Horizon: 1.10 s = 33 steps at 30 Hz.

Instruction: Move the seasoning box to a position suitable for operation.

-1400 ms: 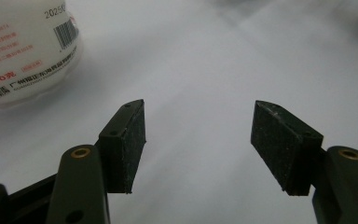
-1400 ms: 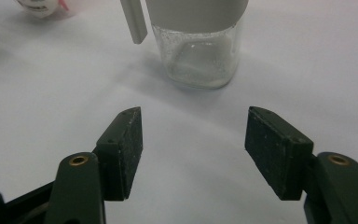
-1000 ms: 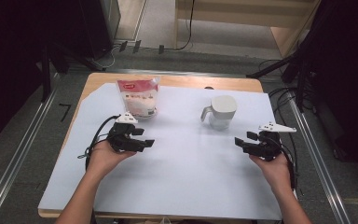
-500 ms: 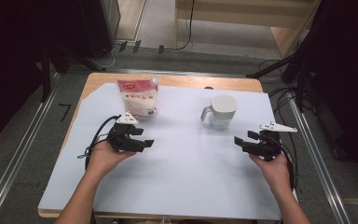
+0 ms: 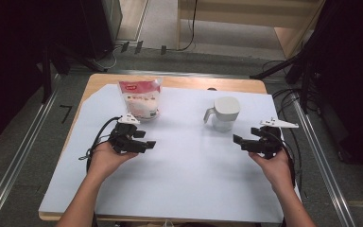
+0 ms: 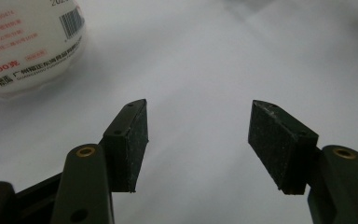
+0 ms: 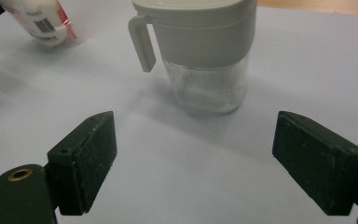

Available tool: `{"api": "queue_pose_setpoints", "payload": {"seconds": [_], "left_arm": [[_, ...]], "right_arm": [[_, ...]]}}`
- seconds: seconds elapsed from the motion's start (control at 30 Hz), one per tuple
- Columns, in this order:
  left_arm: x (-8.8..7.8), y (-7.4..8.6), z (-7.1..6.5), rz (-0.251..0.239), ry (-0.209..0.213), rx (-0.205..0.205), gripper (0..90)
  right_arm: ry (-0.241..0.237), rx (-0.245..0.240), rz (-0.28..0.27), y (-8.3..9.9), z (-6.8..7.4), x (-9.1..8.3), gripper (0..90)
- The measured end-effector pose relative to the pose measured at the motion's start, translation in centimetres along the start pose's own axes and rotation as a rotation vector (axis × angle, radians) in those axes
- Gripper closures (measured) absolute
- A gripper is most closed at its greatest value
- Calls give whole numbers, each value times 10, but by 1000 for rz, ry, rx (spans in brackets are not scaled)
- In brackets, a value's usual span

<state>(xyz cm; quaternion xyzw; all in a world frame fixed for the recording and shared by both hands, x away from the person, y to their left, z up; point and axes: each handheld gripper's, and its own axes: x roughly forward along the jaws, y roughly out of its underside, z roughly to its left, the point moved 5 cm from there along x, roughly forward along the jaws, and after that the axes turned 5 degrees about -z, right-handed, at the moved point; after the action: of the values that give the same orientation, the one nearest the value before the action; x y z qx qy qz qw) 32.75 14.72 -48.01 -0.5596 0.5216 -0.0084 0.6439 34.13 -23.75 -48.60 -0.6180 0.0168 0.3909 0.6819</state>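
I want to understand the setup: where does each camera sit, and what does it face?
High view: above the table's near side, looking down; both forearms, left gripper, right gripper.
Left gripper view: behind open black jaws, facing the red-and-white plastic pouch.
Right gripper view: behind open jaws, facing the clear glass jug with grey lid.
Shared: pouch, jug.

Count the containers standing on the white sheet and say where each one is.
2. A red-and-white bag stands at the far left, just beyond the left gripper. A lidded jug with a handle stands at the far right, ahead of the right gripper. Nothing seems hidden.
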Motion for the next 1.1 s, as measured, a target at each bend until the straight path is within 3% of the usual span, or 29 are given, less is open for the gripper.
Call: {"api": "queue_pose_setpoints", "payload": {"seconds": [0.07,0.2,0.33,0.43,0.57,0.7,0.83,1.1], "left_arm": [[-1,-1,-1,0,2,4,387],[0,0,-1,17,4,-12,399],[-2,0,1,-4,-3,-6,395],[-3,-1,1,-14,3,-9,394],[-3,-2,1,-16,27,-19,392],[-4,-5,-3,-57,70,-47,388],[-5,-5,-3,-61,66,-26,387],[-3,-4,-1,-56,60,-33,386]], "right_arm": [[25,-29,15,-3,1,5,142],[12,-22,40,-9,5,15,141],[37,-62,51,-17,10,27,139],[57,-54,44,-22,9,34,136],[125,-26,39,-28,2,44,132],[79,-4,49,-27,-1,53,32],[89,8,47,-25,-2,62,10],[129,-14,25,-24,2,81,10]]}}
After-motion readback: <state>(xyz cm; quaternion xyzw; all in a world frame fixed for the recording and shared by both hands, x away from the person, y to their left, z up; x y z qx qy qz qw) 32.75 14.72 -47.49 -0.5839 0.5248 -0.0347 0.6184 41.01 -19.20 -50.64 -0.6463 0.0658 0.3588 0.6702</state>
